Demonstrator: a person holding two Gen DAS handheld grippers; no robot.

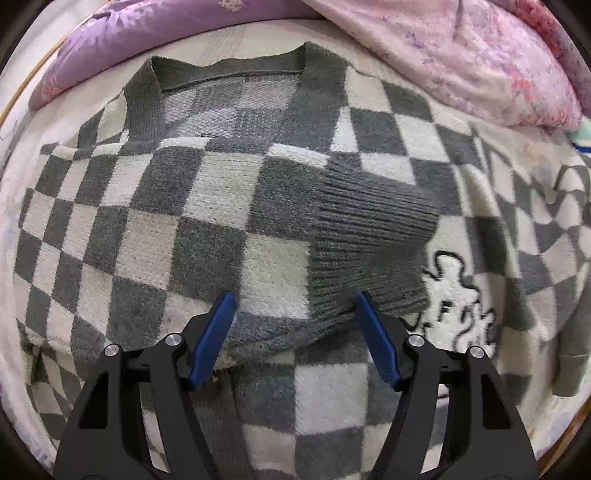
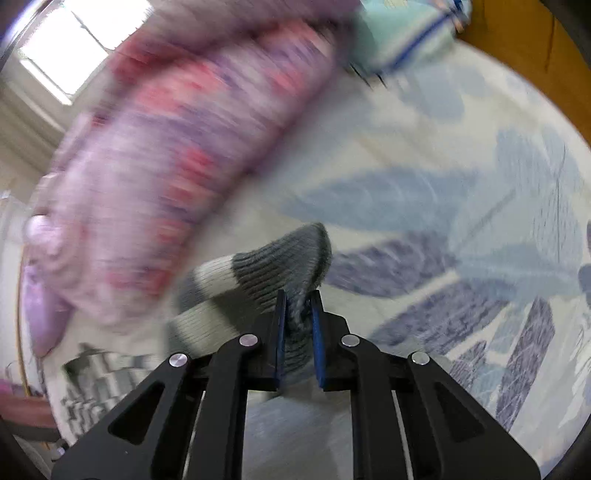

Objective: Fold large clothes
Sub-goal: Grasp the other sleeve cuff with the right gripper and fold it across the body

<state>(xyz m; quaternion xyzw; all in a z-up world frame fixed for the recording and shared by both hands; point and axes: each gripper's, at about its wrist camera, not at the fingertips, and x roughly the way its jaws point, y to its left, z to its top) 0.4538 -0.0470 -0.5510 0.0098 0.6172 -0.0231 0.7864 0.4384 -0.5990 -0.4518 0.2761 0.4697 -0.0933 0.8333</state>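
Observation:
A grey-and-white checkered knit cardigan (image 1: 207,206) lies spread on the bed, collar at the far side. One sleeve is folded across its front, with the grey ribbed cuff (image 1: 369,240) lying on the body. My left gripper (image 1: 295,306) is open and empty, just above the near edge of that cuff. My right gripper (image 2: 298,299) is shut on the other sleeve's grey ribbed cuff (image 2: 284,258) and holds it lifted above the bed sheet. The right wrist view is blurred by motion.
A purple pillow (image 1: 147,40) and a pink floral quilt (image 1: 480,59) lie along the far side of the bed. The quilt also shows in the right wrist view (image 2: 155,155). A leaf-patterned sheet (image 2: 461,221) covers the bed. A teal folded cloth (image 2: 402,33) lies at its far edge.

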